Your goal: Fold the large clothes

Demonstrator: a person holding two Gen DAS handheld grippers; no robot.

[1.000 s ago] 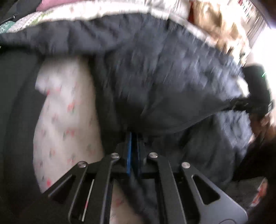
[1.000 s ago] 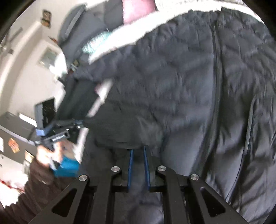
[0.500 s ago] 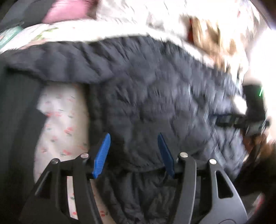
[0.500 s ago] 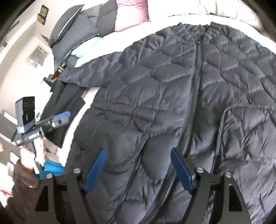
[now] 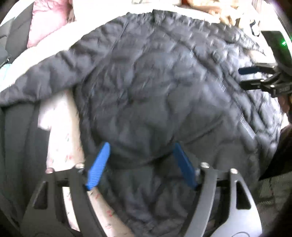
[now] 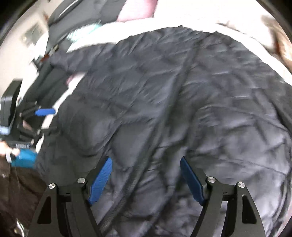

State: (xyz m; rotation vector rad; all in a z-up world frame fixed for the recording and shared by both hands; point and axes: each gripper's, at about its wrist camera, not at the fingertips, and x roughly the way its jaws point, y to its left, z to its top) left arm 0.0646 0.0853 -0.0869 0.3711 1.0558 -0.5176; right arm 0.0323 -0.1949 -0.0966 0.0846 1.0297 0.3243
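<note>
A dark quilted puffer jacket [image 5: 164, 91] lies spread front-up on the bed, and its left sleeve [image 5: 36, 78] stretches out to the side. My left gripper [image 5: 141, 145] hovers over the jacket's lower left edge with its jaws opening; the blue pads [image 5: 98, 164] stand apart from the fabric and hold nothing. My right gripper [image 6: 146, 158] is open above the jacket [image 6: 182, 109], close to the zipper [image 6: 142, 156], and also holds nothing. Each gripper shows at the edge of the other's view, the right gripper [image 5: 249, 77] and the left gripper [image 6: 42, 120].
White bedding with a small flower print [image 5: 60, 145] shows beside the jacket. A pink pillow [image 6: 135, 12] and grey cushions [image 6: 82, 11] lie at the far end. Another dark garment [image 5: 18, 136] is on the left. A person's hand [image 6: 5, 147] holds the left tool.
Both grippers were shut on the jacket's fabric a second ago. They have let it go, opened wide and lifted back, so more of the jacket is in view.
</note>
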